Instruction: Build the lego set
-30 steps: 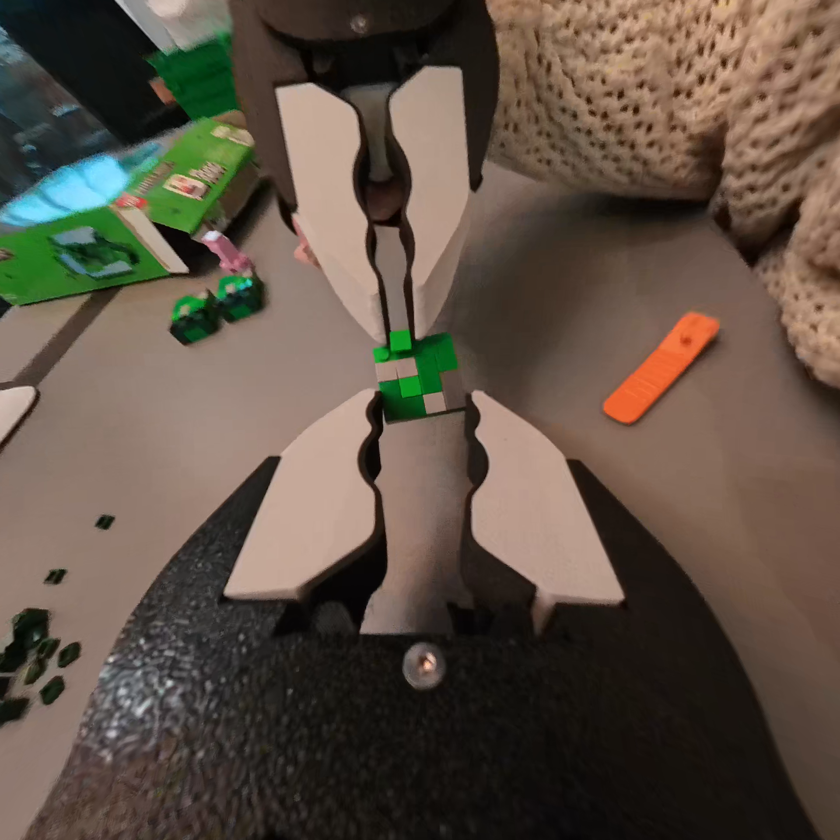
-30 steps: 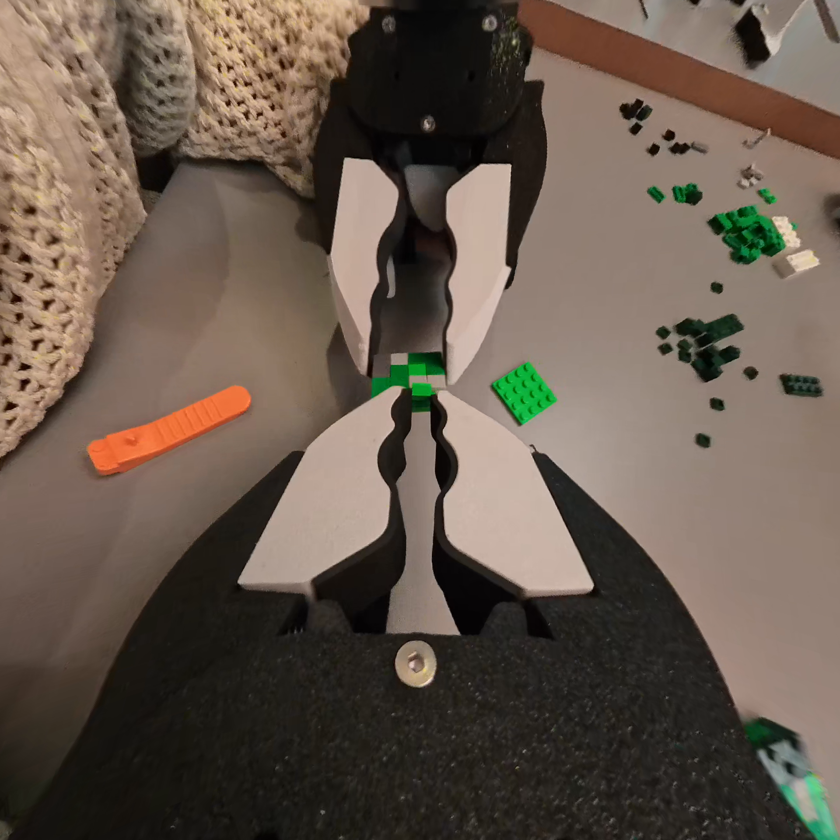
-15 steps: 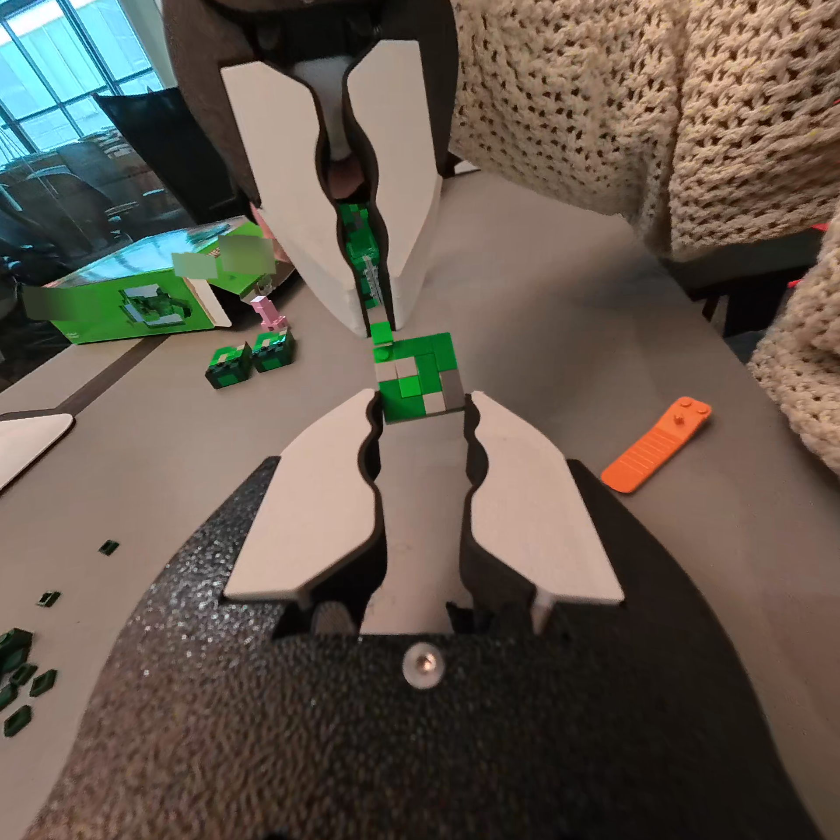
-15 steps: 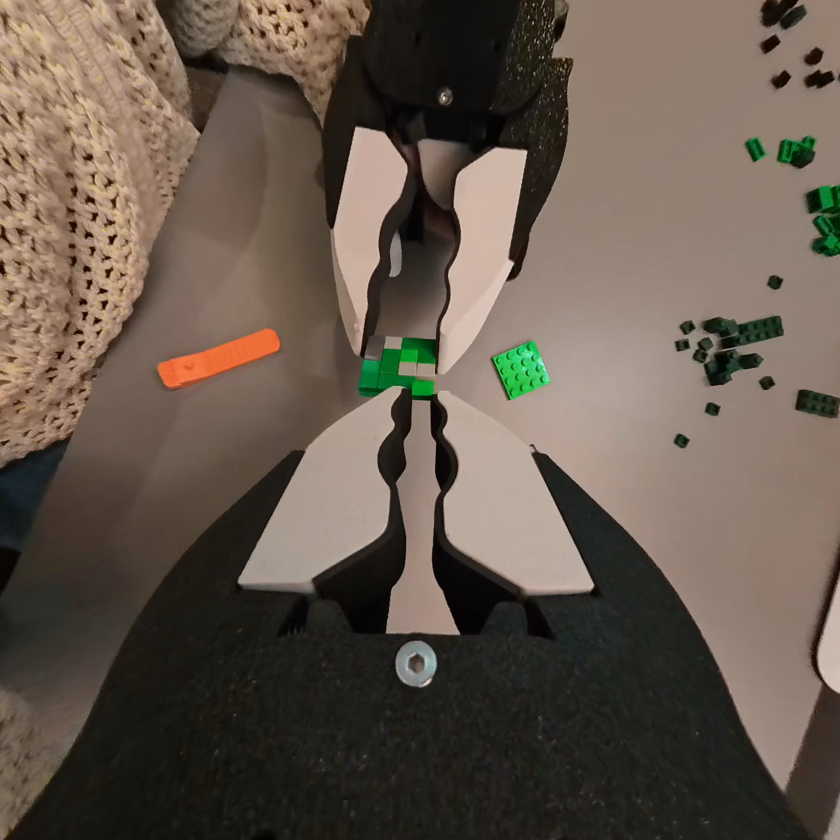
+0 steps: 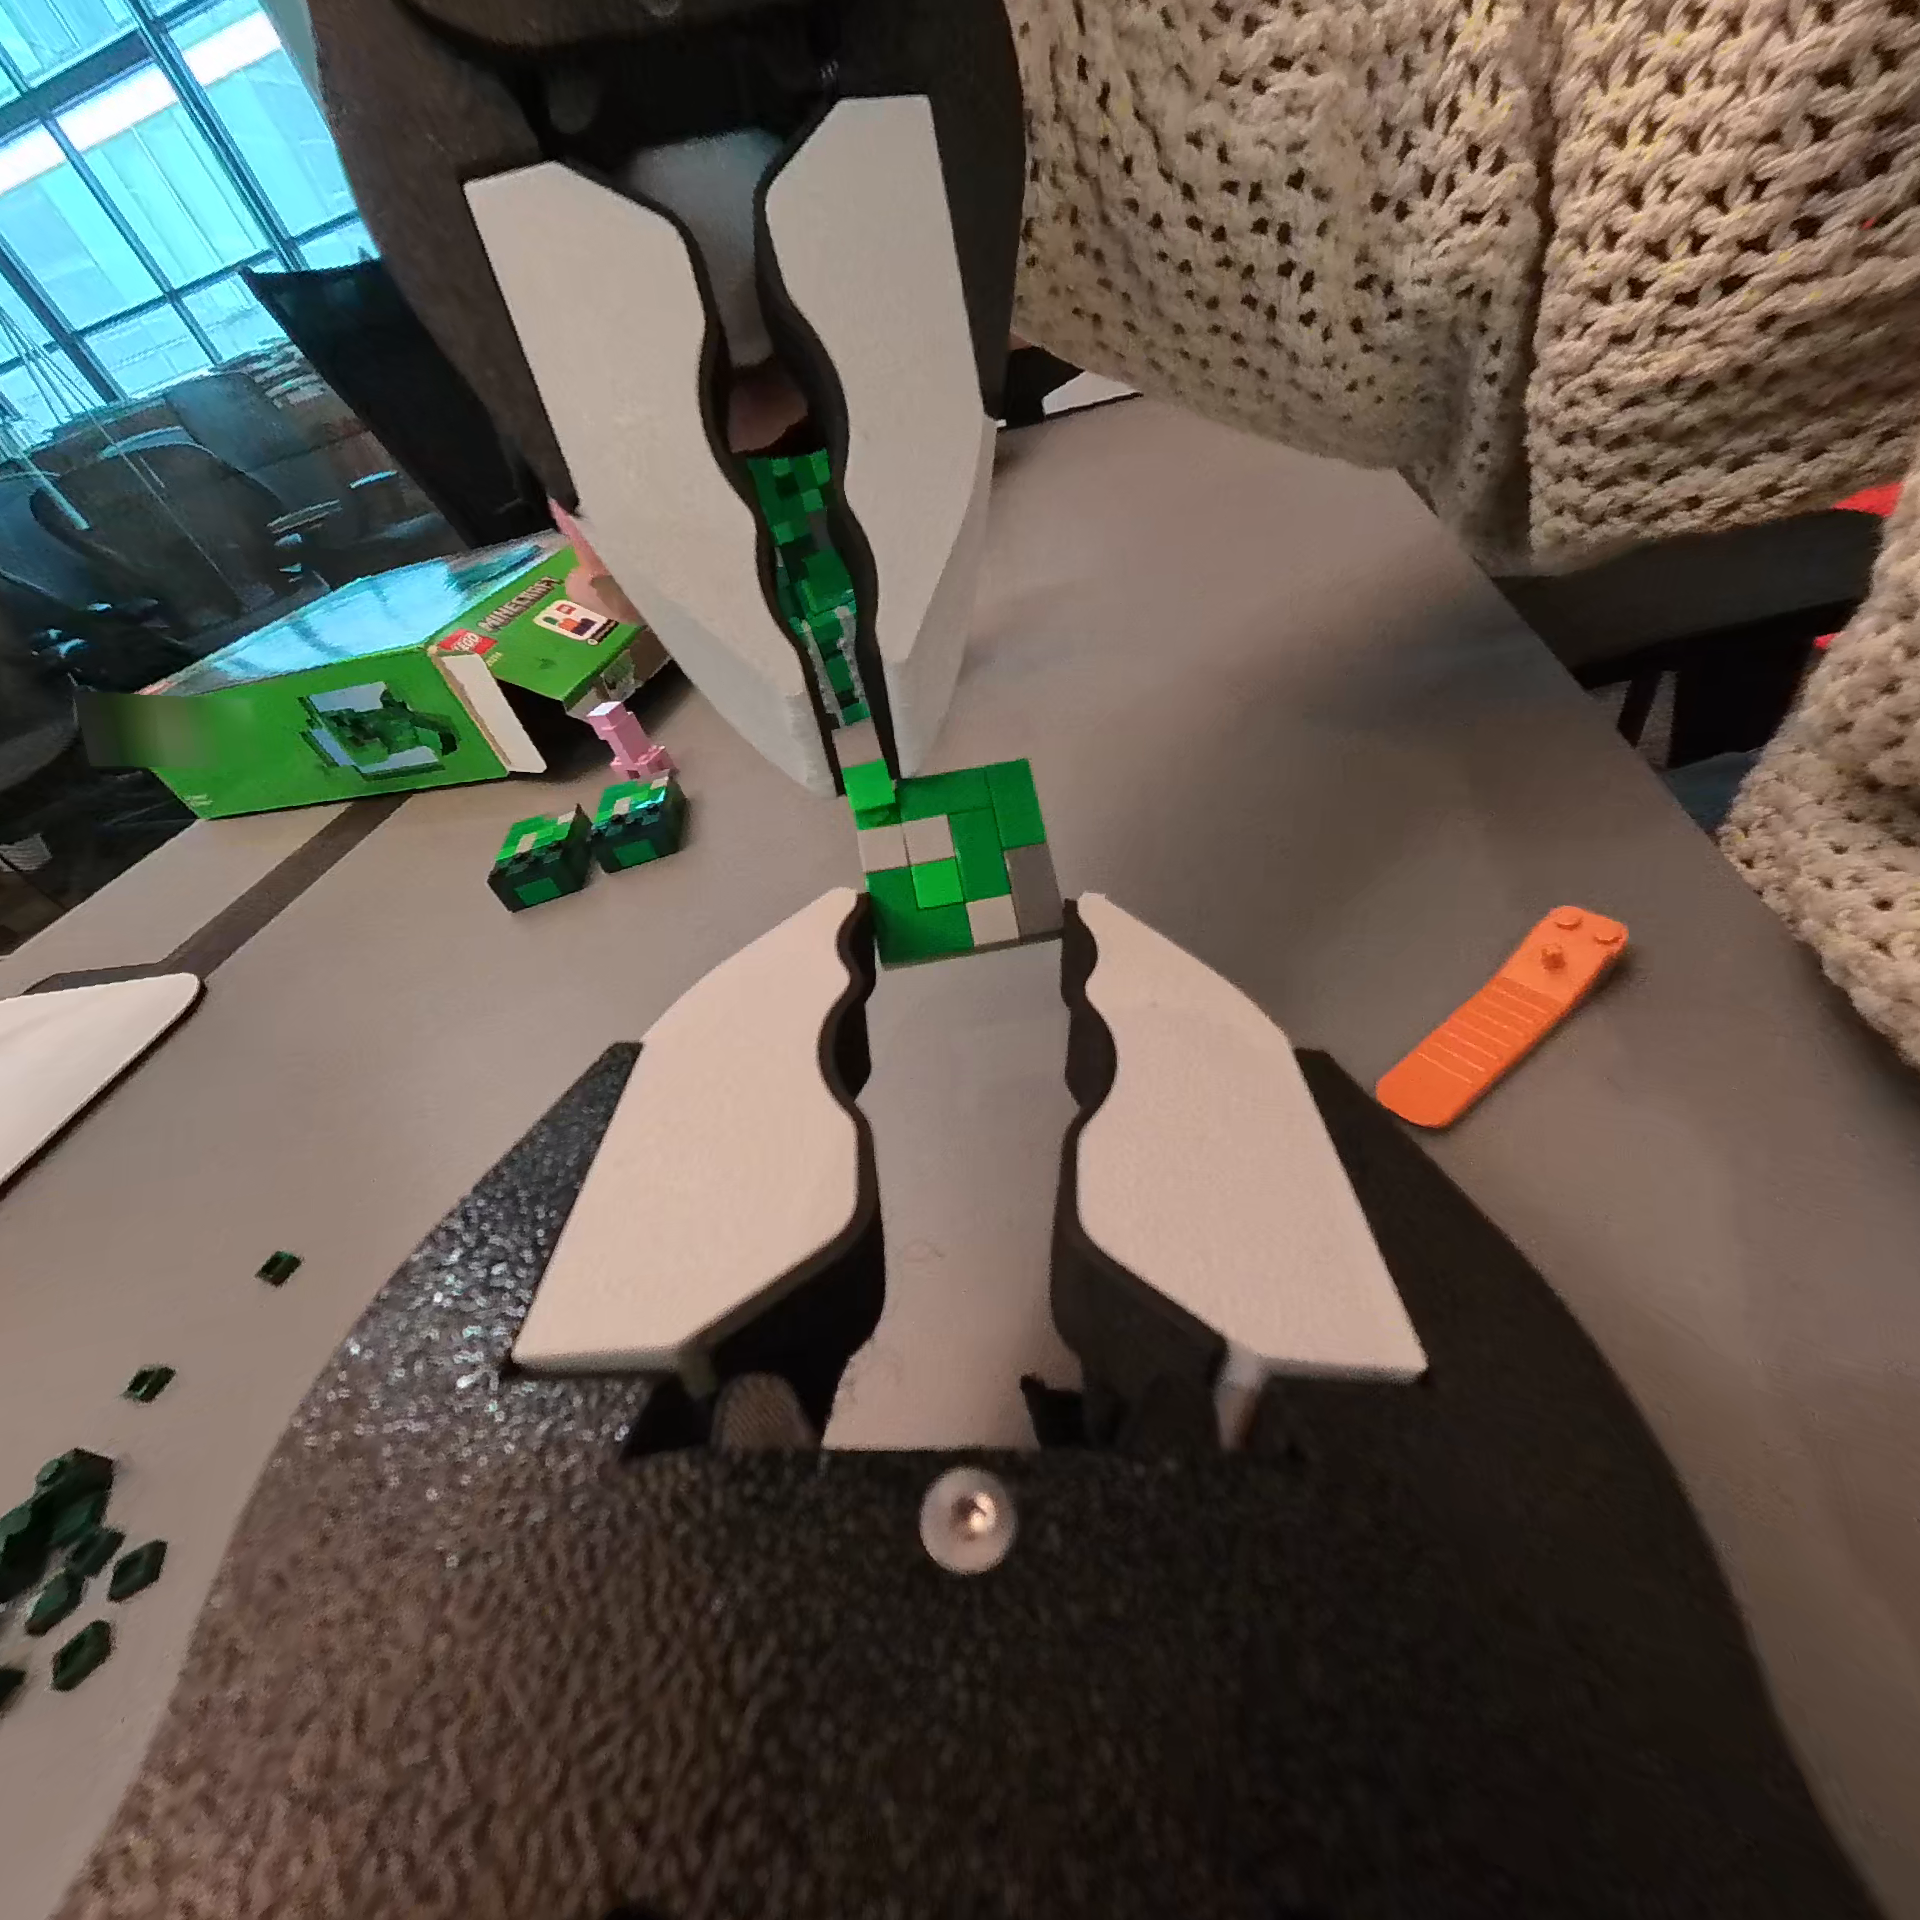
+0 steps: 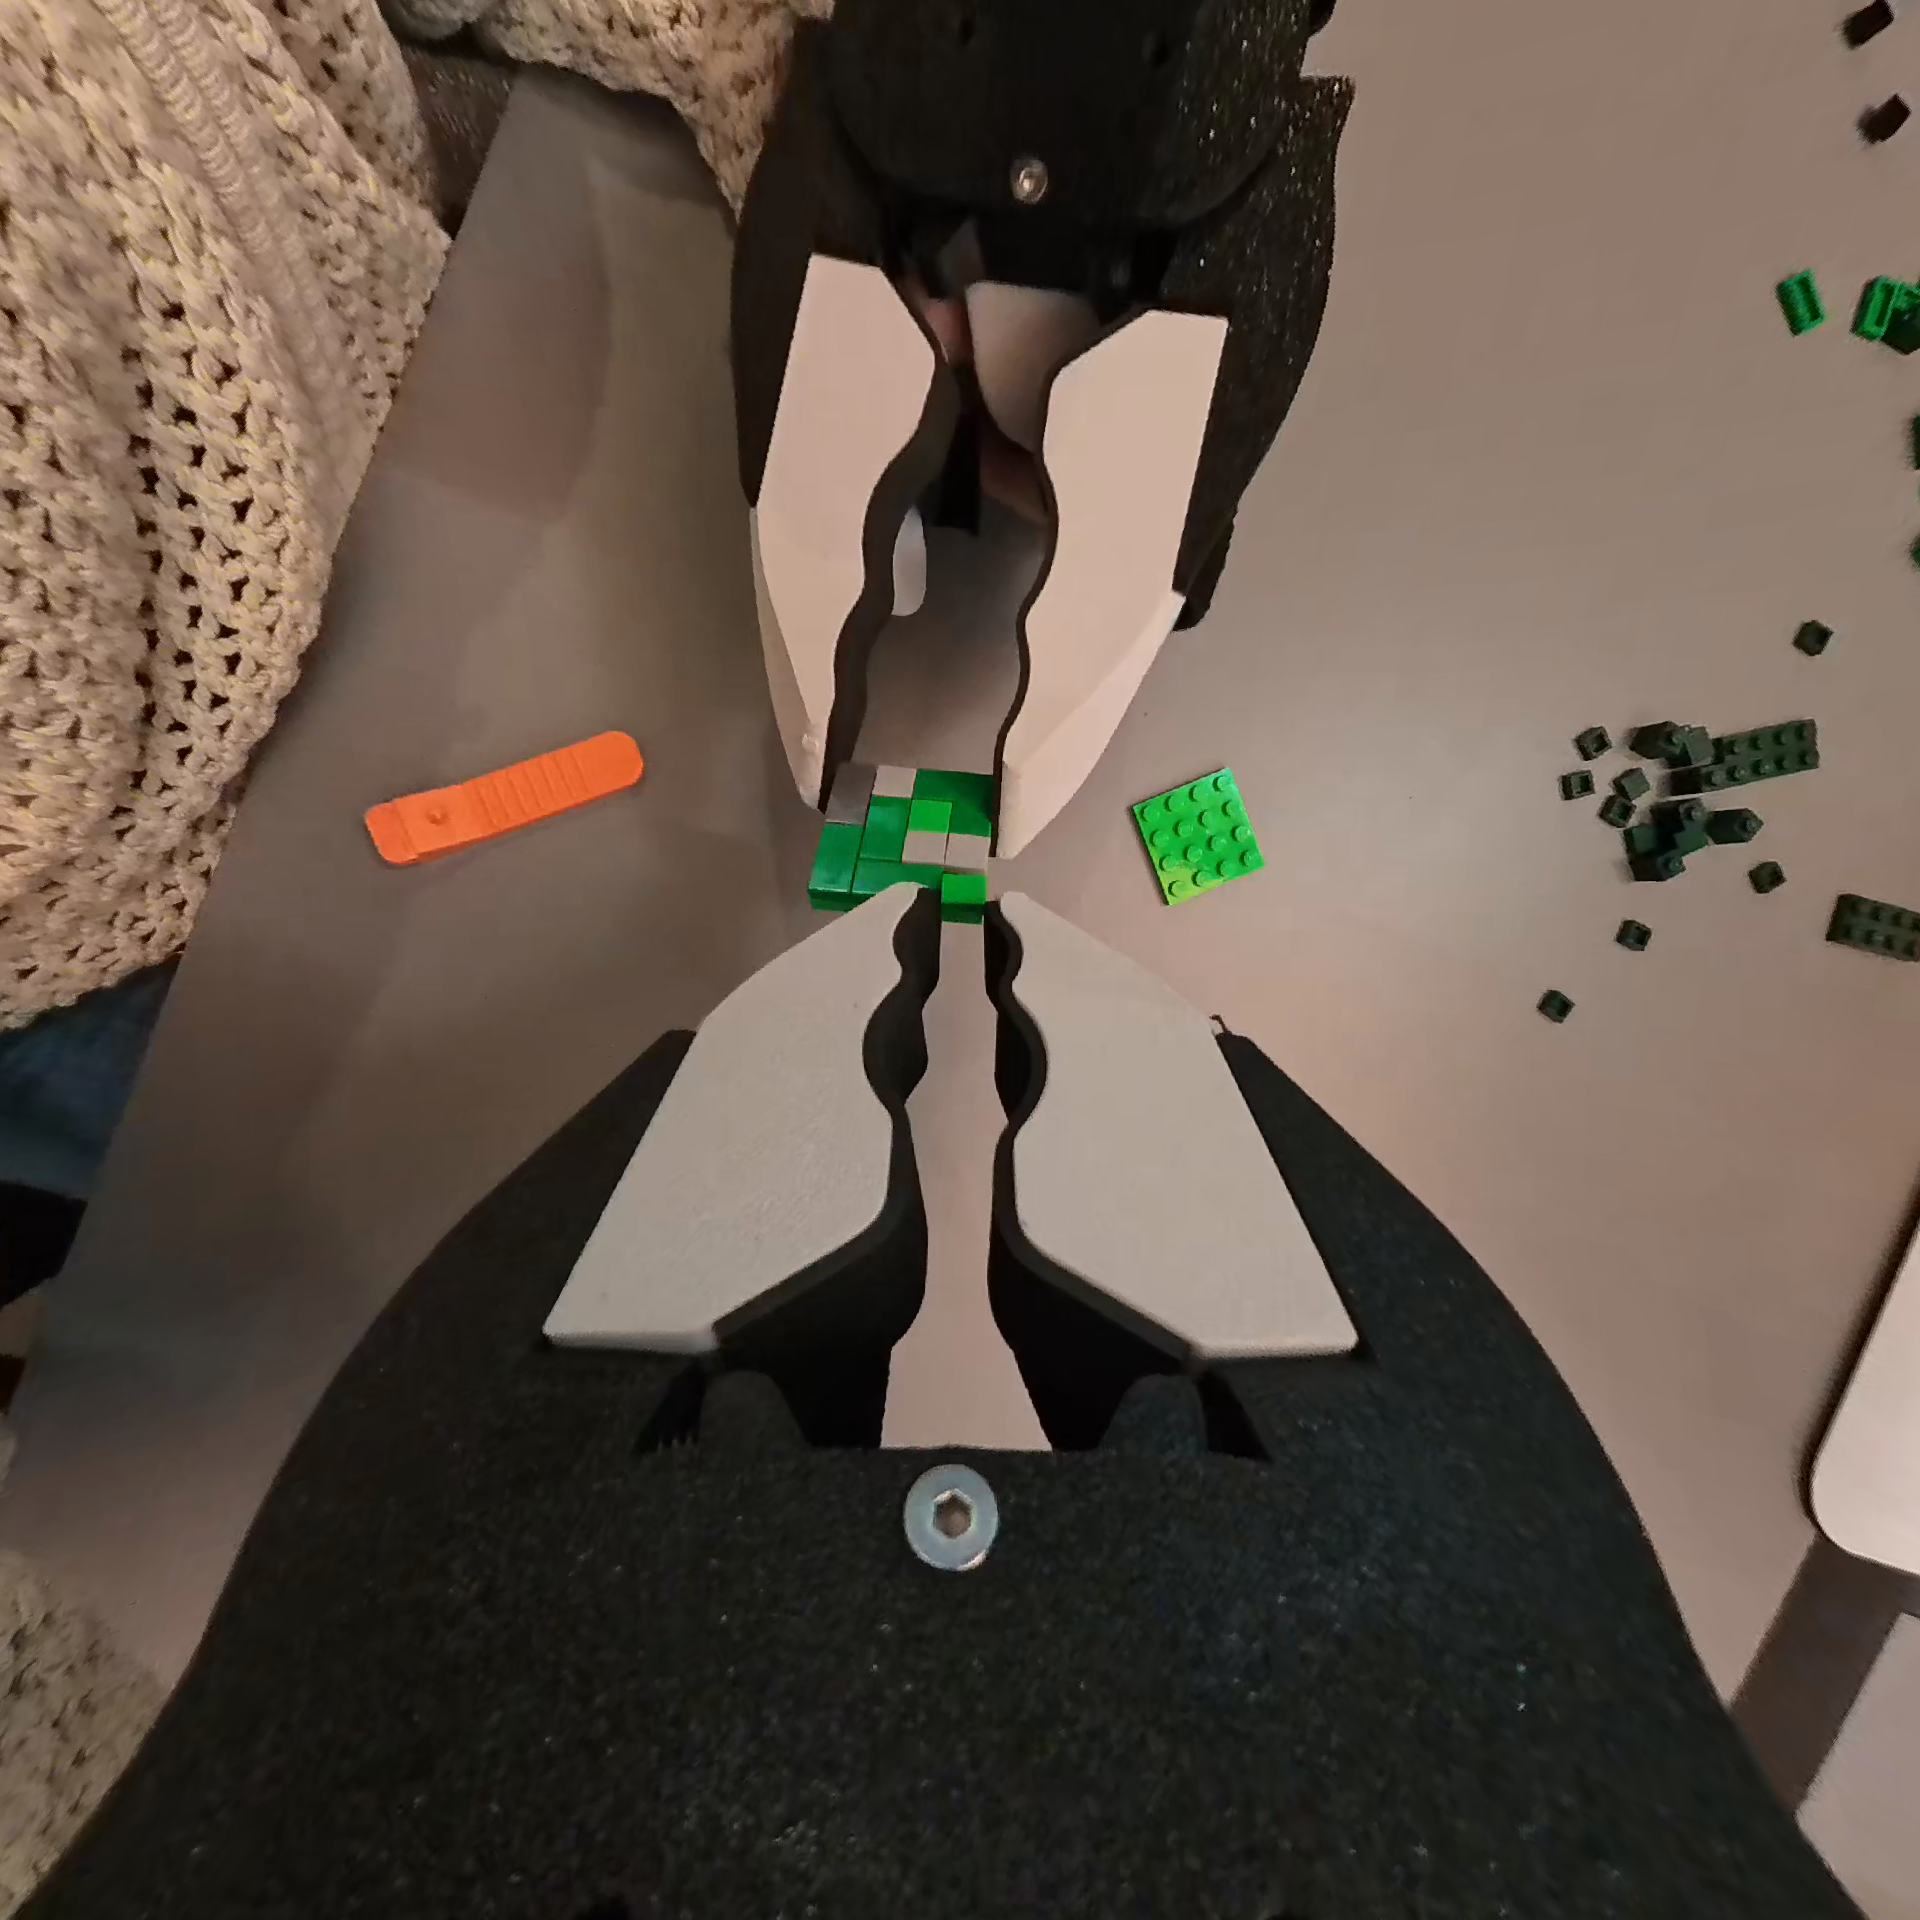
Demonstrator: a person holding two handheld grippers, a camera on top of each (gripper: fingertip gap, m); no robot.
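Observation:
My left gripper (image 5: 966, 916) is shut on a small square build of green and grey tiles (image 5: 961, 862), gripping its two side edges above the grey table. It also shows at the top of the right wrist view (image 6: 914, 805), with the build (image 6: 883, 842) at its tips. My right gripper (image 6: 958, 902) faces it, shut on a small bright green tile (image 6: 962, 896) that rests at the build's near corner. In the left wrist view the right gripper (image 5: 871, 774) comes in from the top with the tile (image 5: 871, 792) at the build's far left corner.
An orange brick separator (image 5: 1507, 1018) (image 6: 504, 795) lies on the table. A green 4x4 plate (image 6: 1197, 836) and loose dark green pieces (image 6: 1683, 790) lie right of the grippers. A green box (image 5: 343, 717), two small green cube builds (image 5: 587, 842) and a knit sweater (image 5: 1455, 260) are nearby. Only a small space, under 4 cm, lies between the two pairs of fingers.
Both grippers have risen and tilted together, so the table things have shifted in view. The small tile stays at the build's corner and both grips hold.

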